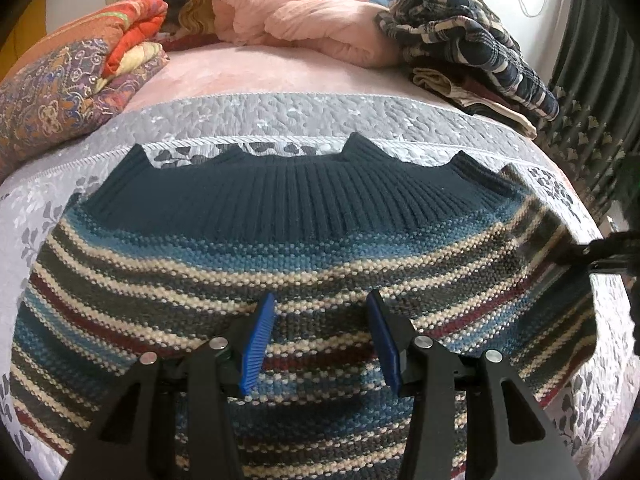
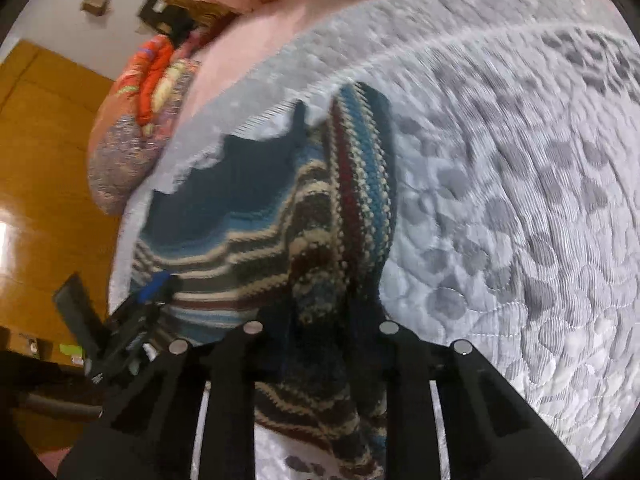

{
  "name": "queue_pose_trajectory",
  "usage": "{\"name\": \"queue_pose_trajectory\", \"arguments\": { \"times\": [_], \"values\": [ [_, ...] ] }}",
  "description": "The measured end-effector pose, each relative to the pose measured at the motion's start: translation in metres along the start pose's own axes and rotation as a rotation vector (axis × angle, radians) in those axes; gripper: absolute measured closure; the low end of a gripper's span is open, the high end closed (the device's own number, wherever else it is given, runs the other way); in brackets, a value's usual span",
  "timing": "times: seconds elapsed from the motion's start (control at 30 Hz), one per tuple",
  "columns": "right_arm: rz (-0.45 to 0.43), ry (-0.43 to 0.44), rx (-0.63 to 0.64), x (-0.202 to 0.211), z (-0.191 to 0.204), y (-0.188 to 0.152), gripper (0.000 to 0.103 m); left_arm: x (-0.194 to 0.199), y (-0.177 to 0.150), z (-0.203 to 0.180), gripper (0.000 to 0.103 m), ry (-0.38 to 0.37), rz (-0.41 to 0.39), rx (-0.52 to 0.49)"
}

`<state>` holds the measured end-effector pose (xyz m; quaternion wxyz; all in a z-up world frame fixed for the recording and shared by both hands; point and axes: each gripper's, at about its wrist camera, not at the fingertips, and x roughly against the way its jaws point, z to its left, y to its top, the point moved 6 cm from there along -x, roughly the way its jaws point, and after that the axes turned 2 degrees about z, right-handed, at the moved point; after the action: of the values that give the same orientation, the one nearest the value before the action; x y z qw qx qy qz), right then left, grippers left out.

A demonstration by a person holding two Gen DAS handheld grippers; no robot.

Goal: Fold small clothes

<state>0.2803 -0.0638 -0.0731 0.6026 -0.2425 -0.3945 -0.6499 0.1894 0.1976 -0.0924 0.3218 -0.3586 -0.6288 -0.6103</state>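
A bed fills both views, covered with a pale grey quilted bedspread (image 1: pixel 280 116) stitched in pebbly swirls and printed with darker grey leaves. On it lies a striped sweater (image 1: pixel 304 256), spread flat across the near part of the bedspread, with its wide ribbed band in dark teal pointing toward the far side. The body is a nubby, chunky knit in bands of cream, grey, blue and dark red.

The left tongs (image 1: pixel 322 340) hang just above the sweater's middle, their blue ribbed pads (image 1: pixel 258 344) well apart and holding nothing; whether the tips touch the knit cannot be told.

The right tongs (image 2: pixel 320 320) are clamped on a bunched edge of the sweater, which is lifted and folded over on itself in a thick, crumpled ridge; the view is motion-blurred. In the left wrist view these tongs enter from the right edge, gripping the sweater's right side.

Farther back lie a fluffy pink blanket (image 1: pixel 304 16) in soft rolls, a patterned red and purple quilt (image 1: pixel 72 80) folded at the left, and a heap of dark blue plaid clothes (image 1: pixel 472 52) at the right. A glossy orange-brown wooden wardrobe (image 2: pixel 44 152) stands beyond the bed.
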Motion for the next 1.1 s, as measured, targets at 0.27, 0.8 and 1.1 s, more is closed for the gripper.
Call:
{"name": "queue_pose_trajectory", "arguments": {
  "times": [0.27,0.8,1.1],
  "values": [
    [-0.015,-0.007,0.007,0.004,-0.002,-0.002,0.084,-0.001,-0.001,0.002,0.054,-0.004,0.002,0.003],
    [0.014,0.034,-0.124,-0.025,-0.050,-0.015,0.083,-0.005,-0.005,0.004,0.054,-0.006,0.003,0.004],
    [0.010,-0.015,-0.138,-0.011,-0.026,-0.006,0.084,0.004,-0.002,0.010,0.053,-0.027,0.024,0.032]
  ]
}}
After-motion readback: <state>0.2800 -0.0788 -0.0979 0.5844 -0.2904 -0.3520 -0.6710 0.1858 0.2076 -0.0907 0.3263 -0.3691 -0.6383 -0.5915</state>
